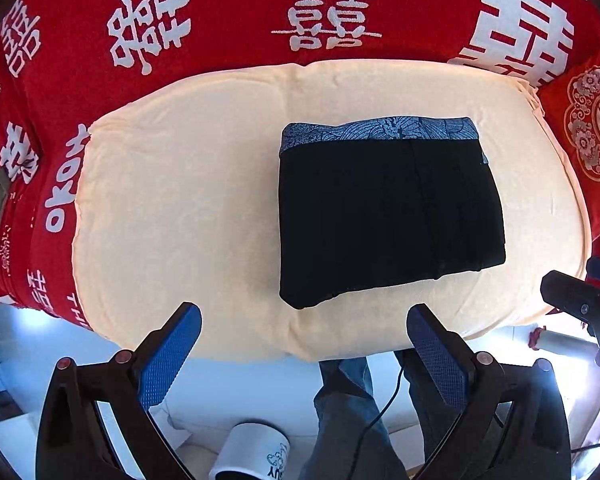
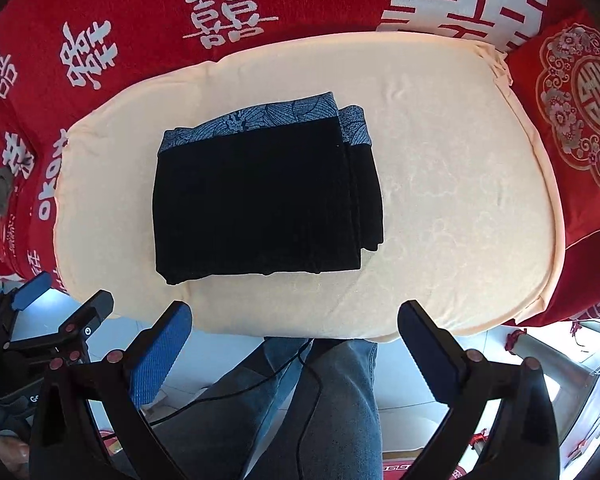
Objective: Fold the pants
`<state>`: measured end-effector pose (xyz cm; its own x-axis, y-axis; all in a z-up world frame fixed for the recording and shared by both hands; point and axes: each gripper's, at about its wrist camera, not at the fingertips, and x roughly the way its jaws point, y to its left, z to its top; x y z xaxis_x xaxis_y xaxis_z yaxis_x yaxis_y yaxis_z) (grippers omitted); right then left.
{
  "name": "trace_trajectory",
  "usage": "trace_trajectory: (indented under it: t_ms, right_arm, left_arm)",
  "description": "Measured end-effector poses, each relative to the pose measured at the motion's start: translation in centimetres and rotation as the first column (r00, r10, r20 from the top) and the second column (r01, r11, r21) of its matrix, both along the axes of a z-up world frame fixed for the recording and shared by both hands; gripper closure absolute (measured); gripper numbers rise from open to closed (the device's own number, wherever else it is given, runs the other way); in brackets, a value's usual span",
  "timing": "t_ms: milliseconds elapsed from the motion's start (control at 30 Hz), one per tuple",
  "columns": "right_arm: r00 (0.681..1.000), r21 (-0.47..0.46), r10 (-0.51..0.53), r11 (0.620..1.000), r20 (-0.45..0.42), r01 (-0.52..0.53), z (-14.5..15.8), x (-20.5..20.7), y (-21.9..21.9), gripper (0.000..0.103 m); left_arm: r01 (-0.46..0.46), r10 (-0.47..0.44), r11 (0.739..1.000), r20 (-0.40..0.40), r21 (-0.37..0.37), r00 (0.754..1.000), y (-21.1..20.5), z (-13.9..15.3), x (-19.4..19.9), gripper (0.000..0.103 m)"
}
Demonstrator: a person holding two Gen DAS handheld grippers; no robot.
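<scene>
The black pants (image 1: 388, 212) lie folded into a compact rectangle on a cream cushion (image 1: 180, 200), with a blue patterned waistband along the far edge. They also show in the right wrist view (image 2: 260, 200), layers stacked at the right side. My left gripper (image 1: 304, 316) is open and empty, held above the cushion's near edge, short of the pants. My right gripper (image 2: 296, 312) is open and empty, also short of the pants. The left gripper also shows in the right wrist view (image 2: 66, 290) at far left.
The cream cushion (image 2: 460, 200) rests on a red cover with white characters (image 1: 220, 20). A red embroidered pillow (image 2: 572, 120) lies at the right. The person's jeans-clad legs (image 2: 320, 400) and a cable are below the cushion edge. A white mug (image 1: 252, 452) sits on the floor.
</scene>
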<state>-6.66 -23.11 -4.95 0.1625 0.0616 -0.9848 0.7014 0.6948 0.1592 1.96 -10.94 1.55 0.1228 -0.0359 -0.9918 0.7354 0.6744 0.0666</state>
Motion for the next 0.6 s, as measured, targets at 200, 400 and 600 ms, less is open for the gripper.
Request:
trace_trajectory:
  t_ms: [200,400,600]
  right_arm:
    - [1.0,-0.014,0.021,1.0,-0.005,-0.021,0.36,0.78,0.41,0.0]
    - [1.0,-0.022,0.024,0.999,-0.019,-0.024,0.36,1.06,0.43,0.0]
    - [0.999,-0.029,0.027,0.999,-0.029,-0.028,0.29,1.08,0.54,0.0]
  left_arm:
    - [0.001,-0.001,1.0,-0.012,-0.014,1.0,0.22,0.28,0.07,0.0]
    - [-0.002,0.001,1.0,-0.015,-0.025,1.0,0.42,0.47,0.36,0.0]
    - [-0.01,0.009,1.0,-0.027,-0.027,1.0,0.42,0.39,0.42,0.0]
